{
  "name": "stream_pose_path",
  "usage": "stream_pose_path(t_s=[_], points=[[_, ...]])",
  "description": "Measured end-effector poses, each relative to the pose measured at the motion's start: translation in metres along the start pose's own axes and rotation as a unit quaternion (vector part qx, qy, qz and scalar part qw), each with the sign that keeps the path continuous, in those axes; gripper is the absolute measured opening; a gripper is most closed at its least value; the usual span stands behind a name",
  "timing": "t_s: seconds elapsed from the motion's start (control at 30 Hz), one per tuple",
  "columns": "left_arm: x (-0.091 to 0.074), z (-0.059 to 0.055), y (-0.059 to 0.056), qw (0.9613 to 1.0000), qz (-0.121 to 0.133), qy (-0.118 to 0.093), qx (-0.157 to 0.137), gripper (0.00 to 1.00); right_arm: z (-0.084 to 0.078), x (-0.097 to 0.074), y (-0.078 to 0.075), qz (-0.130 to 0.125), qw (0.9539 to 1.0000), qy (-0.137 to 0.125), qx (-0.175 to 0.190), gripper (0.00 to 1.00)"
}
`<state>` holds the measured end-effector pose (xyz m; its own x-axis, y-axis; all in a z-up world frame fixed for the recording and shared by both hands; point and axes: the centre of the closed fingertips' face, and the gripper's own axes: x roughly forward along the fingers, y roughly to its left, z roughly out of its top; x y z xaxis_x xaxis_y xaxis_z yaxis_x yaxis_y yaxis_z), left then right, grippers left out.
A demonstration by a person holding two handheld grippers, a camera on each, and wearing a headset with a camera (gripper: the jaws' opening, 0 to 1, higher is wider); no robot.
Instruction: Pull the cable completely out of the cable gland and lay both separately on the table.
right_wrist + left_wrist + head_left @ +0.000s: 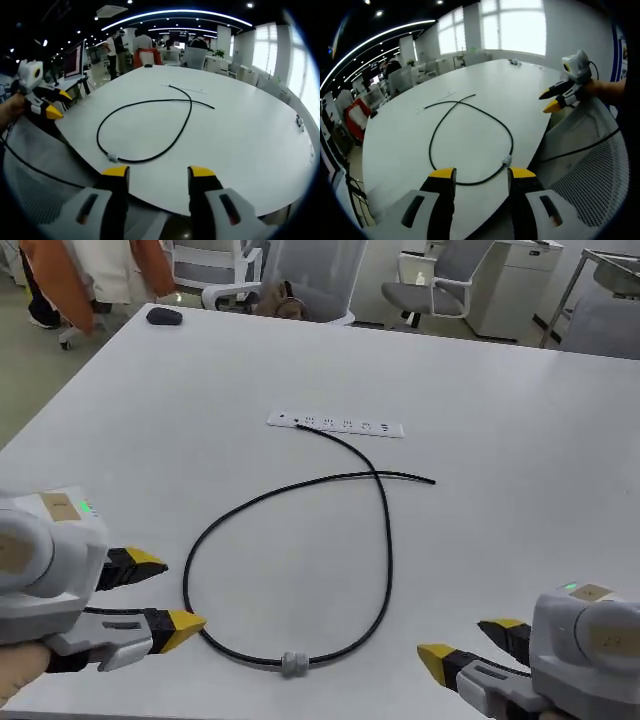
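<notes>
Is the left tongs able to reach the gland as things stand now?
Probably yes. The left tongs are open and close to the gland, which lies on the table with nothing between them.

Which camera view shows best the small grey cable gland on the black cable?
The head view: the small grey cable gland lies close, clearly threaded on the thin black cable. In the left gripper view the gland is a tiny pale speck; in the right gripper view the gland too.
</notes>
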<state>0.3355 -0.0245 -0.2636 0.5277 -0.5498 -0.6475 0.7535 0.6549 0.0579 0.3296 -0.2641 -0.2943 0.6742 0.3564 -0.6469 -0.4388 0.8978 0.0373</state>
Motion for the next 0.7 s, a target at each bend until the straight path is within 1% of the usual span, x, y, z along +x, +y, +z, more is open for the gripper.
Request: stream_pose_path(t_s=[0.07, 0.17, 0.23, 0.3, 0.33, 0.37, 0.43, 0.53, 0.57, 0.63, 0.7], points=[[0.005, -0.001, -0.004, 0.9999, -0.006, 0.008, 0.009, 0.43, 0.000, 0.000, 0.001, 0.002, 1.0000, 0.000, -0.004, 0.48], [0.013, 0.000, -0.011, 0.9996, -0.021, 0.012, 0.014, 0.42, 0.000, 0.001, 0.003, 0.006, 0.9999, 0.001, -0.011, 0.48], [0.020, 0.002, -0.017, 0.9992, -0.033, 0.012, 0.018, 0.42, 0.001, 0.001, 0.003, 0.006, 0.9999, 0.001, -0.014, 0.47], [0.029, 0.003, -0.023, 0.9983, -0.051, 0.019, 0.021, 0.42, 0.000, 0.001, 0.001, 0.001, 0.9999, 0.002, -0.013, 0.47], [0.032, 0.004, -0.026, 0.9977, -0.057, 0.024, 0.029, 0.42, 0.000, 0.001, 0.001, 0.000, 0.9999, 0.002, -0.012, 0.47], [0.038, 0.008, -0.028, 0.9971, -0.061, 0.023, 0.039, 0.41, 0.000, 0.000, 0.000, -0.001, 0.9999, 0.001, -0.011, 0.47], [0.048, 0.013, -0.033, 0.9961, -0.071, 0.024, 0.045, 0.42, 0.001, 0.000, 0.000, -0.003, 0.9999, -0.001, -0.010, 0.47], [0.059, 0.018, -0.040, 0.9944, -0.085, 0.028, 0.056, 0.42, 0.003, -0.002, -0.003, -0.009, 0.9999, -0.009, -0.006, 0.48], [0.062, 0.018, -0.042, 0.9937, -0.089, 0.031, 0.060, 0.42, 0.003, -0.002, -0.003, -0.009, 0.9999, -0.009, -0.006, 0.48], [0.068, 0.015, -0.046, 0.9912, -0.100, 0.043, 0.076, 0.42, 0.003, -0.002, -0.004, -0.012, 0.9999, -0.008, -0.006, 0.48], [0.074, 0.011, -0.046, 0.9891, -0.105, 0.054, 0.087, 0.43, 0.003, -0.002, -0.004, -0.013, 0.9999, -0.011, -0.005, 0.48]])
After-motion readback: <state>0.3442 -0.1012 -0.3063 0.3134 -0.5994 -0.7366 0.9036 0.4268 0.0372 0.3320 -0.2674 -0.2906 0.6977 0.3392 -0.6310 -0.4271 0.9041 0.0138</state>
